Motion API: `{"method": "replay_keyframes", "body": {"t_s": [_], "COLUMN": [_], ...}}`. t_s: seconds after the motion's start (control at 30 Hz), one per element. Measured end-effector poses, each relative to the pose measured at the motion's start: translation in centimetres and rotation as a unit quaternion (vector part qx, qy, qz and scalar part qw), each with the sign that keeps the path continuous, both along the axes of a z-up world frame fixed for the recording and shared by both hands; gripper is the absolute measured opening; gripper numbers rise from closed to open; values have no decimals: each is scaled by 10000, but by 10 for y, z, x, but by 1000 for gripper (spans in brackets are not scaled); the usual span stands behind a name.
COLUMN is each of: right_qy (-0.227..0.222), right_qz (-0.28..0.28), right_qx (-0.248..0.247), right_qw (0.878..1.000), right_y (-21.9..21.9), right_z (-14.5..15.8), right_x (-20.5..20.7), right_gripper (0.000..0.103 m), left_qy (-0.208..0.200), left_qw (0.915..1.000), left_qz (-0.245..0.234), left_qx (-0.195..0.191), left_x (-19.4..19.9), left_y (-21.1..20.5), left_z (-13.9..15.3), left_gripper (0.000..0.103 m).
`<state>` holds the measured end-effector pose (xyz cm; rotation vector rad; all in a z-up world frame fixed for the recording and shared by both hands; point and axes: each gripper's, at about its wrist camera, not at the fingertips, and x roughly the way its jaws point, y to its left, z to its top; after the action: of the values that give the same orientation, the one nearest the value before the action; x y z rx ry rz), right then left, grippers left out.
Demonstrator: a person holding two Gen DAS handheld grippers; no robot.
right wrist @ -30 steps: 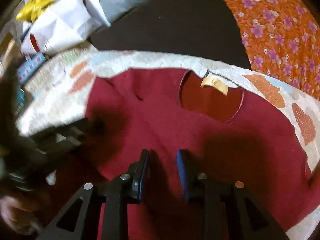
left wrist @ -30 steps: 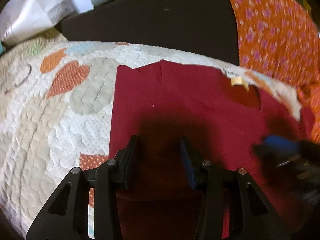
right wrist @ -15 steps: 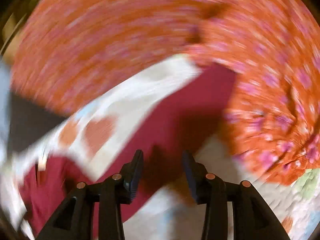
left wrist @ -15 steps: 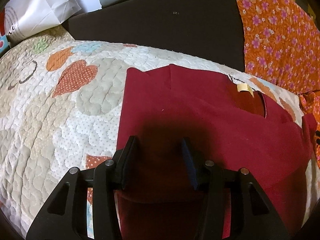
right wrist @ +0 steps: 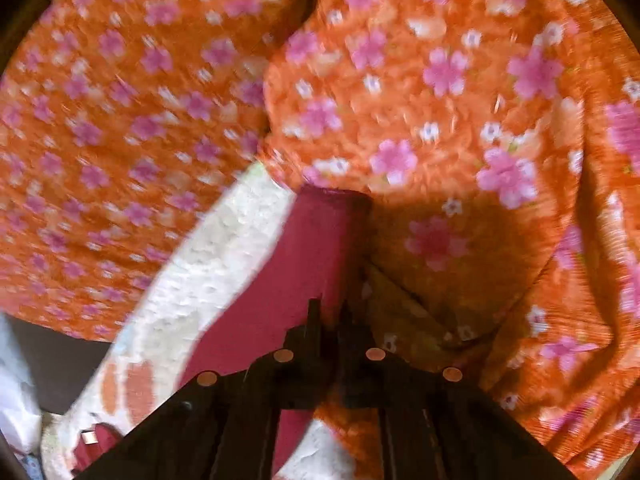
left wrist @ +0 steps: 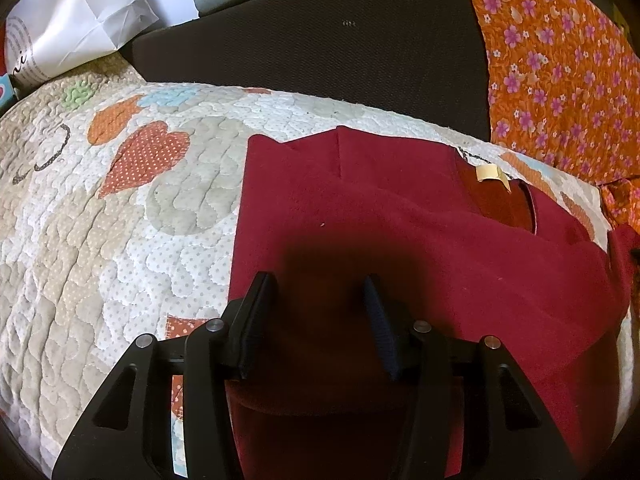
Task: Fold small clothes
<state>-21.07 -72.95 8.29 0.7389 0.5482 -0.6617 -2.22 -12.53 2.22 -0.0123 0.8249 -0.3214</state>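
Red garment (left wrist: 420, 240): lies spread on the quilted heart-print cover (left wrist: 100, 220), its neck opening and pale label (left wrist: 490, 172) toward the far right; one sleeve (right wrist: 316, 248) runs out to the edge of the orange flowered cloth (right wrist: 460, 100).
Left gripper (left wrist: 318, 304): hangs over the near part of the red garment, jaws parted, nothing pinched between them; its shadow falls on the fabric.
Right gripper (right wrist: 330, 312): at the sleeve of the red garment, jaws drawn together on the fabric near the cuff end; the view is blurred.
Dark cushion (left wrist: 320, 48): just beyond the red garment's far edge.
White paper bag (left wrist: 80, 28): well beyond the garment, far left.
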Motion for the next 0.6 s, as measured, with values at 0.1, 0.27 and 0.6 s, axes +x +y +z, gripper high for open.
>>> {"method": "replay_keyframes", "body": {"t_s": [0.1,0.27,0.6], "right_qy": [-58,-719,-1507], "right_qz": [85,537,3903], "right_qx": [-426,-1027,-1222], "right_qw": [9990,9907,9000], "right_y": [11,52,285], "right_z": [32,115,189], "right_x": [-18,-39,64], "right_gripper": [5,5,5], "left_qy": [-1,-62,-199], "left_qw": [10000,9986,9902], "left_qz": [34,234,762], "left_qx": [-76,-462,-1151], "left_x": [0,0,4], "left_y": [4,22,71], "left_z": [3,14,34], "left_gripper": [48,48,48]}}
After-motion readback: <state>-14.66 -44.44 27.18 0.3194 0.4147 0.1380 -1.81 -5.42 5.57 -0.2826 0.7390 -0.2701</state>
